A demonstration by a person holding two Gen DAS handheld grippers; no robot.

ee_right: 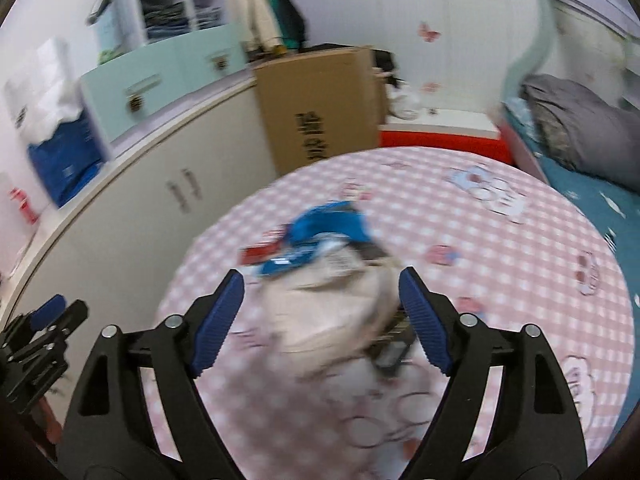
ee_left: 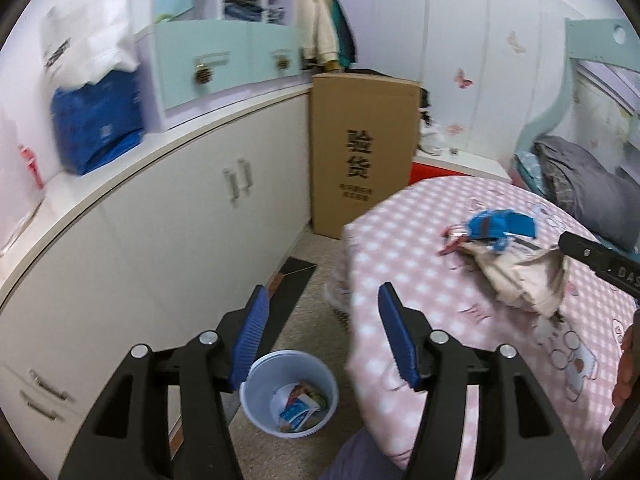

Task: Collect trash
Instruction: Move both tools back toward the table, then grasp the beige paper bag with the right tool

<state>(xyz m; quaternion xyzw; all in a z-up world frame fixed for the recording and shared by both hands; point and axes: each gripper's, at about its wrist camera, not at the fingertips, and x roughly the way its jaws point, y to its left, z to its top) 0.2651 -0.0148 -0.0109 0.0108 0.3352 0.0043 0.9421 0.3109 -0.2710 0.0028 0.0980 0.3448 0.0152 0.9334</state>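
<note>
Blue-white bin (ee_left: 289,392): 1; wrapper pile (ee_right: 320,232) on bed: 1.

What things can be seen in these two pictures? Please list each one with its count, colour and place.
trash bin: one, pale blue, on the floor between cabinet and bed, wrappers inside
trash pile: one heap, blue, red and beige wrappers, on the bed cover
bed cover: one, pink check with cartoon prints, on the bed
cardboard box: one, brown with black print, upright beside the cabinet
cabinet: one, white, along the wall
blue bag: one, on the cabinet top
grey bedding: one bundle, on the far bed
left gripper: black with blue pads, open, empty, above the bin
right gripper: black with blue pads, open, over the trash pile
</note>
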